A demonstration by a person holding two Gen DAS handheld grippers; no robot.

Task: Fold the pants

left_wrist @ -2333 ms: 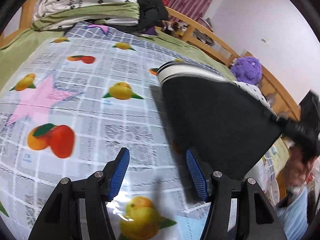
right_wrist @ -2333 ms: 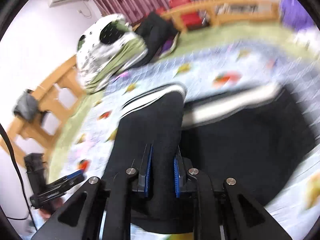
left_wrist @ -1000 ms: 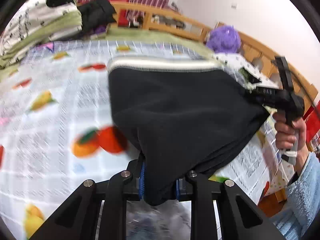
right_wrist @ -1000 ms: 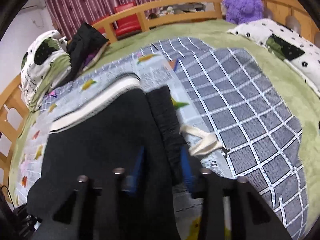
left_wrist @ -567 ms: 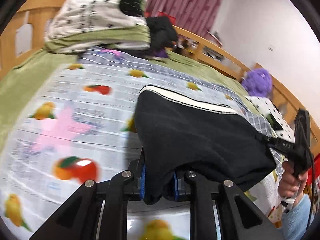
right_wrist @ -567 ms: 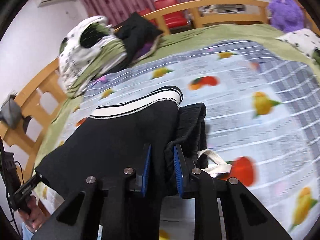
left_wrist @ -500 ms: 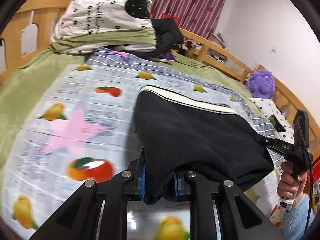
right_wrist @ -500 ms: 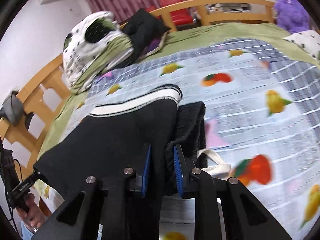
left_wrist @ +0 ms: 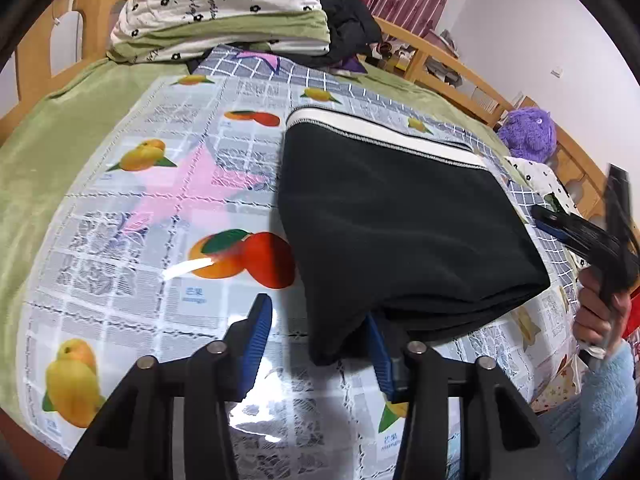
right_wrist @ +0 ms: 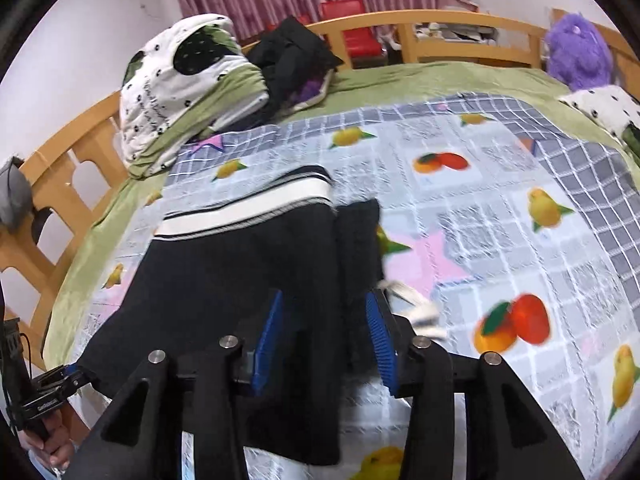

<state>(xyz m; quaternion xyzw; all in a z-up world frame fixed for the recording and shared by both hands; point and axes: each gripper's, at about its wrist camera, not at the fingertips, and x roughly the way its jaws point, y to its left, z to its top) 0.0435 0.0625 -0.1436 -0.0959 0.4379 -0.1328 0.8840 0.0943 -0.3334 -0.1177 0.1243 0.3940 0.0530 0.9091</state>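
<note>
The black pants [left_wrist: 400, 216] lie folded on the fruit-print mat [left_wrist: 160, 208], their white striped band [left_wrist: 384, 140] at the far edge. My left gripper [left_wrist: 318, 340] is at the near corner of the fold. Its jaws are opening, and the corner lies loose between them, close to the right pad. In the right wrist view the pants [right_wrist: 240, 264] run away from my right gripper [right_wrist: 325, 336]. Its jaws are opening too, with black cloth slack between the blue pads. A white drawstring [right_wrist: 412, 308] trails beside its right finger. Each gripper shows in the other's view: the right gripper [left_wrist: 576, 236], the left gripper [right_wrist: 52, 384].
A stack of white flowered and green bedding [left_wrist: 224, 12] and a black garment [right_wrist: 292, 60] sit at the far end of the bed. A purple plush toy [left_wrist: 528, 136] and a spotted pillow [right_wrist: 604, 108] lie by the wooden bed rail [right_wrist: 440, 28]. Red chairs [right_wrist: 352, 32] stand behind.
Both grippers were shut on the pants' near edge while carrying it across the mat. Now both sets of jaws stand apart and the cloth rests on the mat.
</note>
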